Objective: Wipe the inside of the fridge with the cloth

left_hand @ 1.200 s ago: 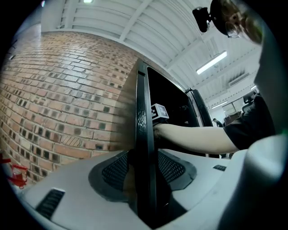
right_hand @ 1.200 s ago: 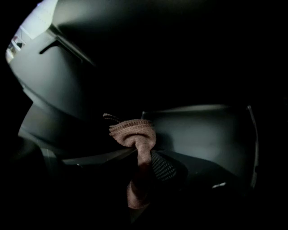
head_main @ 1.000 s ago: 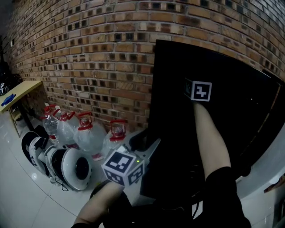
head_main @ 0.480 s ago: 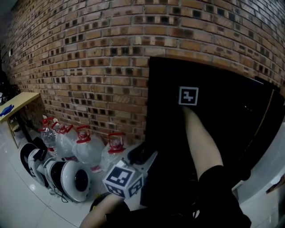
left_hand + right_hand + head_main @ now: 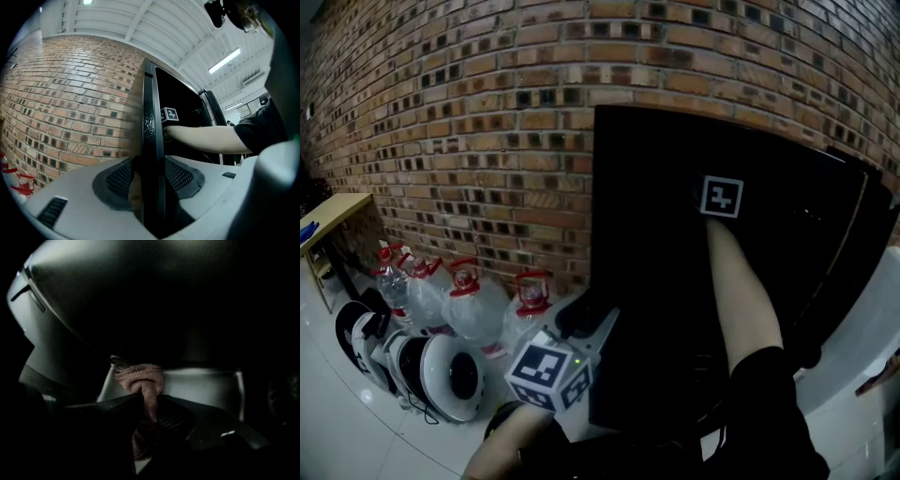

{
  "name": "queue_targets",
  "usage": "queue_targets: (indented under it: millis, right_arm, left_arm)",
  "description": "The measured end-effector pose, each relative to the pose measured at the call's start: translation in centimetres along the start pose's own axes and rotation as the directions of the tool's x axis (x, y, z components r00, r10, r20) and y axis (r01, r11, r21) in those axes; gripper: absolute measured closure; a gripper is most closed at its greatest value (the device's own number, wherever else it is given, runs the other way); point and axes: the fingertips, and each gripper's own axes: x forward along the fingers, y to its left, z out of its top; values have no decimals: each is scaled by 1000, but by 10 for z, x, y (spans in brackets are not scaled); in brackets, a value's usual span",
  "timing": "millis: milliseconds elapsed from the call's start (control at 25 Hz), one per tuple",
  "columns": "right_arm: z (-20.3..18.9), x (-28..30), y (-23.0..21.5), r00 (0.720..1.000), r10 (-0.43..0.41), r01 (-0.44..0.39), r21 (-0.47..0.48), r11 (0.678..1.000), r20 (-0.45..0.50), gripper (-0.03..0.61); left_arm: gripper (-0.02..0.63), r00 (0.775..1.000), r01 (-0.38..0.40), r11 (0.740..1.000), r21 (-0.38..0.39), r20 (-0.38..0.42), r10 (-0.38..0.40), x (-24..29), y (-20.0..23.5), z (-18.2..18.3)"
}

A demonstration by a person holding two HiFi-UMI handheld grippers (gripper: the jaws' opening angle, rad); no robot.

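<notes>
cloth (image 5: 139, 377), pinkish and bunched, is pinched tight in the right gripper (image 5: 149, 405), deep inside the dark fridge (image 5: 656, 187) near a pale inner wall. left gripper (image 5: 151, 180) is clamped on the fridge's upright black edge.

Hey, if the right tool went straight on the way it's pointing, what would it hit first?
Most likely the pale inner wall of the fridge, touched first by the cloth bunched in the right tool. Depth is unclear in the dark.
</notes>
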Motion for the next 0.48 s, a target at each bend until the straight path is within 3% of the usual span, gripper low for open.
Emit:
queue_targets:
  millis: [320,480]
  right_arm:
    - [-19,-18,-47,992,-129,130,61,990,-7,499]
    - [-25,-21,-57,986,-167,168,39,985,-17,499]
  left_arm:
    - [404,999,-34,999,-1,-1,34,-2,3,0]
    - [403,999,-45,999,12,20,44,-1,-1,9]
